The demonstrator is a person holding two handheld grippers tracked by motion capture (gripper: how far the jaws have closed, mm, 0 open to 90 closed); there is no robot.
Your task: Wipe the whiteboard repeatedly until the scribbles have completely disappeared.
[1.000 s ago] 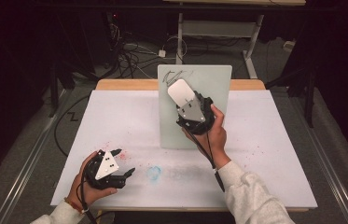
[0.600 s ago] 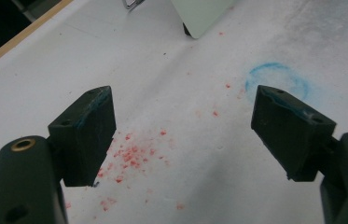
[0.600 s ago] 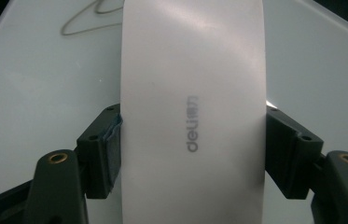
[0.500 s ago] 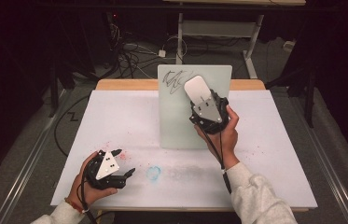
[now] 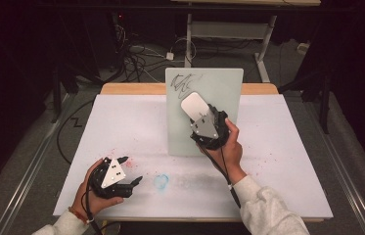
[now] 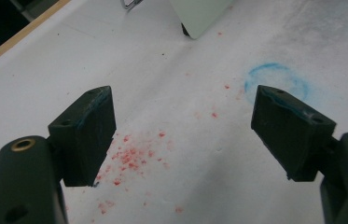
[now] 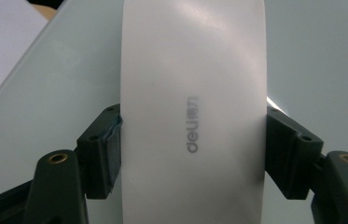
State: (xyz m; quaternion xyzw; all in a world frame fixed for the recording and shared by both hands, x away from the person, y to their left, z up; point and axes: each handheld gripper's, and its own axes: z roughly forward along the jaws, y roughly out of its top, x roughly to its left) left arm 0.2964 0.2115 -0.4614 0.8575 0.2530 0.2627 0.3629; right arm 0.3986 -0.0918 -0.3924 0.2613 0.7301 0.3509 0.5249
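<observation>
A pale green board [image 5: 221, 88] stands tilted at the back middle of the white-covered table [image 5: 287, 127], with a black scribble [image 5: 185, 82] near its top left corner. My right gripper [image 5: 197, 115] is shut on a white oblong eraser [image 5: 193, 105] and holds it flat against the board, just below the scribble. In the right gripper view the eraser [image 7: 192, 93] with grey lettering sits clamped between both jaws of the right gripper [image 7: 192, 144], the board [image 7: 311, 56] behind it. My left gripper [image 5: 131, 170] rests open near the front left edge; in its own view the left gripper [image 6: 183, 126] holds nothing.
Red crumbs [image 6: 132, 156] lie under the left gripper, and a smudged blue ring [image 5: 160, 181] marks the cover just to its right. The board's foot [image 6: 199, 18] is ahead of the left gripper. Cables [image 5: 136, 56] and a metal frame [image 5: 229, 29] sit on the floor behind the table.
The right gripper carried the eraser to the right across the board, then back left and a little lower. The left gripper has stayed put.
</observation>
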